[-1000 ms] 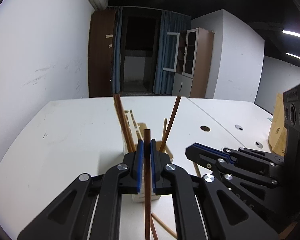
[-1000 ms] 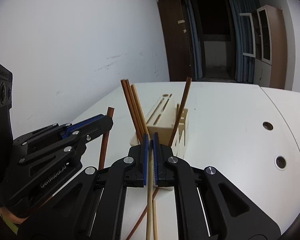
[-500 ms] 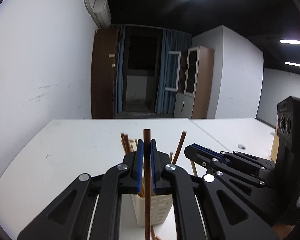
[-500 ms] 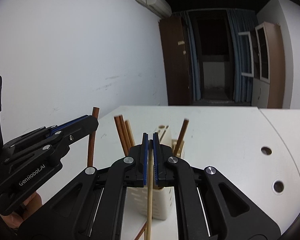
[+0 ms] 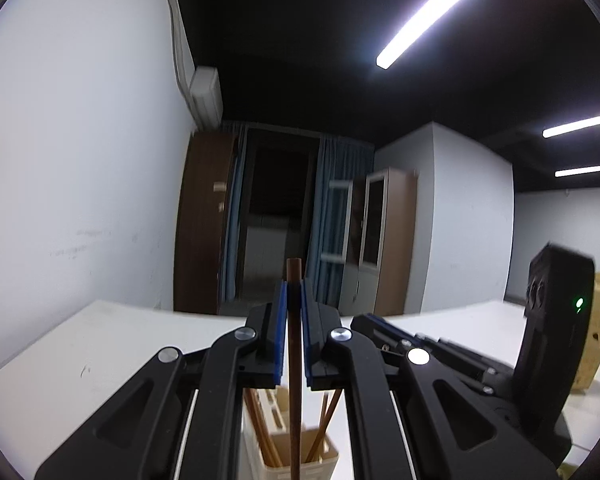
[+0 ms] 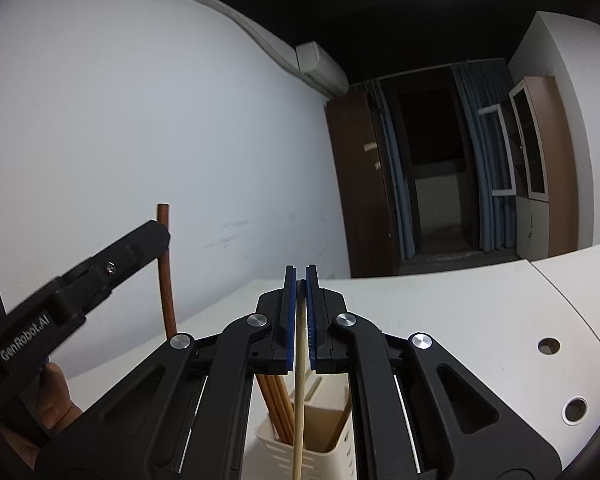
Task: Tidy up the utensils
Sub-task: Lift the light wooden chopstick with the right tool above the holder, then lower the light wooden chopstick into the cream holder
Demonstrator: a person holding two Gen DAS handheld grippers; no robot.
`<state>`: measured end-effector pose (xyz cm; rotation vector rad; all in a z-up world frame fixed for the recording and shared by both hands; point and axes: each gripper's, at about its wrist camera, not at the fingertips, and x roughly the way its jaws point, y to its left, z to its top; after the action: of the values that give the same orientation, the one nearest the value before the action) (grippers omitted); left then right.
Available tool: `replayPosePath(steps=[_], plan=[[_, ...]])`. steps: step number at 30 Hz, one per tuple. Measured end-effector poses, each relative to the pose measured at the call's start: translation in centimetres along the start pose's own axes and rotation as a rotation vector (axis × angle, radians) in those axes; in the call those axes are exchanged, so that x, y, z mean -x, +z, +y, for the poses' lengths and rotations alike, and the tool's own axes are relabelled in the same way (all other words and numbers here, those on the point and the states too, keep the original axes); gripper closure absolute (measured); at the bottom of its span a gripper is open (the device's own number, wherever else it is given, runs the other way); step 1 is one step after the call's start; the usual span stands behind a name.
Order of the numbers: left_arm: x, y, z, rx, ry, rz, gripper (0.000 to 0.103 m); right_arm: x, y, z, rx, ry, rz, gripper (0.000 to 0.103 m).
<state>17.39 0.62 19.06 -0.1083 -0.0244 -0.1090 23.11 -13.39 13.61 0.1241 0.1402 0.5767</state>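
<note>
Above the cream holder (image 6: 300, 450) on the white counter (image 6: 460, 320), both tools hold a chopstick upright. Left tool (image 5: 294, 312) is clamped on a dark reddish-brown chopstick (image 5: 294, 360), round and smooth. Right tool (image 6: 300, 300) pinches a pale, thinner chopstick (image 6: 299, 400). A few more brown sticks (image 6: 278, 404) lean inside the holder, slotted sides and all.

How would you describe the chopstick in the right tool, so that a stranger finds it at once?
Start at the white table and its cream slotted plastic holder. Directly above it, the right tool pinches a thin pale bamboo chopstick upright. The other chopsticks nearby are all darker brown.
</note>
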Motion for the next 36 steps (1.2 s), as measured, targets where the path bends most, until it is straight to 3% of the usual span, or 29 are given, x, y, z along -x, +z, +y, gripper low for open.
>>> replayPosePath(steps=[9, 14, 17, 24, 36], plan=[[1.0, 1.2, -0.2, 0.028, -0.010, -0.155, 0.096, 1.8, 0.4, -0.6, -0.006, -0.028, -0.243, 0.099], [1.5, 1.4, 0.0, 0.043, 0.014, -0.287, 0.096, 1.4, 0.3, -1.1, -0.028, -0.053, -0.325, 0.099], [1.0, 1.1, 0.3, 0.065, 0.038, -0.319, 0.096, 1.2, 0.0, -1.6, -0.045, -0.051, -0.367, 0.099], [-1.8, -0.4, 0.6, 0.084, 0.052, -0.268, 0.096, -2.7, -1.1, -1.9, -0.040, -0.044, -0.313, 0.099], [-3.8, -3.3, 0.7, 0.011, 0.035, -0.148, 0.096, -3.0, -3.7, 0.0, 0.067, -0.017, -0.235, 0.099]])
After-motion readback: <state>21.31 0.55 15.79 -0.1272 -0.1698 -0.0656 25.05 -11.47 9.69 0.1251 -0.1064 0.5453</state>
